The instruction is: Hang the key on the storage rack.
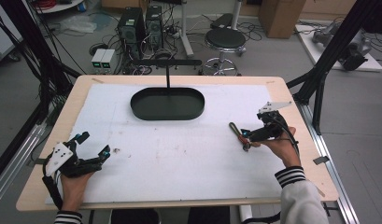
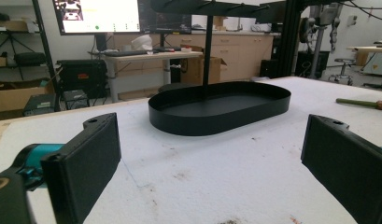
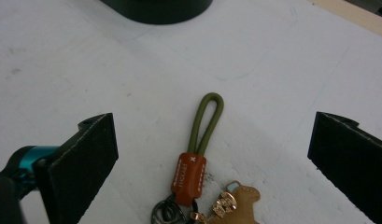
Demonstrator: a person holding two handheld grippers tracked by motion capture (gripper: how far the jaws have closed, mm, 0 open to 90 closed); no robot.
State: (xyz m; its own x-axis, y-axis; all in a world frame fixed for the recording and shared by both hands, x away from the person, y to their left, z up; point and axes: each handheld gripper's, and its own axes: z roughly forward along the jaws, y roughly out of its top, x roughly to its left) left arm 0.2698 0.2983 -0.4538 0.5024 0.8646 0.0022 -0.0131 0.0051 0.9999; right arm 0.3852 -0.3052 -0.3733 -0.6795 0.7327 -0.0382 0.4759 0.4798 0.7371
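Note:
A keychain [image 1: 237,130] lies on the white mat at the right: an olive-green cord loop [image 3: 206,122], a brown leather tab [image 3: 188,172], dark metal rings and a tan charm [image 3: 236,199]. My right gripper [image 1: 245,139] is open, low over the mat, one jaw on either side of the keychain and neither touching it. My left gripper [image 1: 93,143] rests open at the near left with nothing between its jaws. It faces a black oval tray [image 2: 216,119] with an upright post [image 2: 207,46] and top bar. The keychain's green end [image 2: 361,102] also shows at the far right of the left gripper view.
A white mat [image 1: 179,154] covers most of the wooden table [image 1: 291,100] and has small stains near the left gripper. The oval tray [image 1: 167,114] stands at the back centre. A stool [image 1: 224,39], computers and cables sit on the floor behind the table.

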